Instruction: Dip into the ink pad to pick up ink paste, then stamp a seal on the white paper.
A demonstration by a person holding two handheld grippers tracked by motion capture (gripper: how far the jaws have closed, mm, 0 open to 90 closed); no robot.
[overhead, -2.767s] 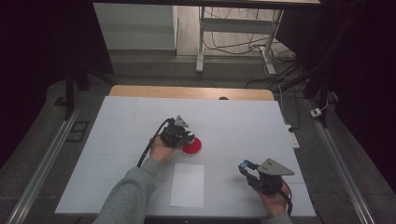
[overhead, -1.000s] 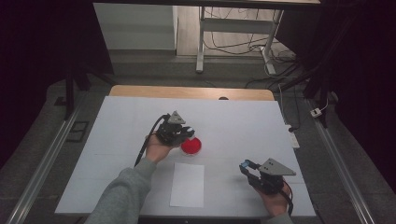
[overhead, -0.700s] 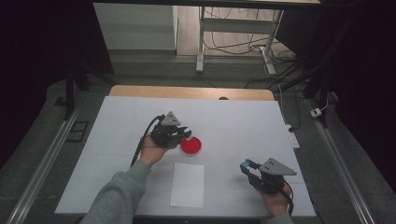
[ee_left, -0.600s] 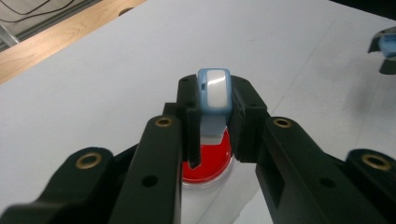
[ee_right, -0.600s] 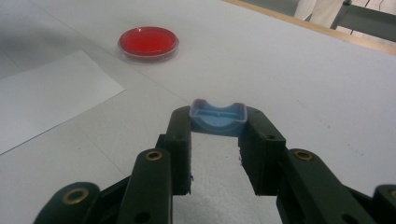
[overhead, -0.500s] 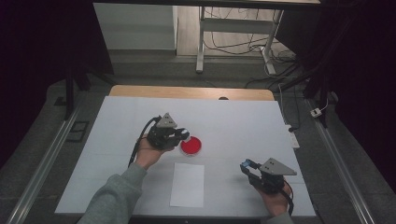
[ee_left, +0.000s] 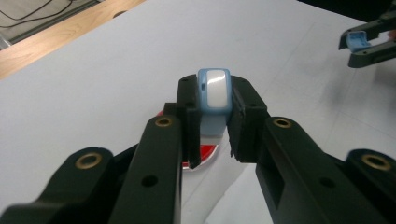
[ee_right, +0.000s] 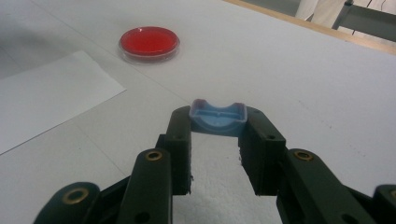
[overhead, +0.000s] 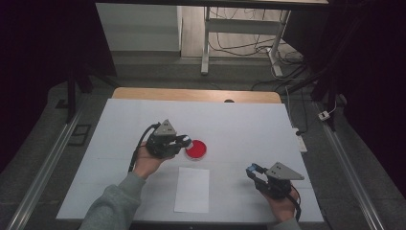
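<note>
While I hold both hands over the white desk [overhead: 239,120], my left claw [ee_left: 214,116] is clamped on a small light-blue plastic piece with a glossy white face [ee_left: 214,88], which sits upright between the jaw tips, its long axis running along the jaws and away from the camera. Directly beneath that claw lies a round red-filled clear plastic dish [overhead: 197,149], flat on the desk, just beyond a blank white paper sheet [overhead: 192,189]. My right claw [ee_right: 218,133] grips a second light-blue plastic piece, tray-shaped with a scooped edge [ee_right: 217,116], held crosswise between the jaws, well apart from the dish. I can read no writing on any item.
</note>
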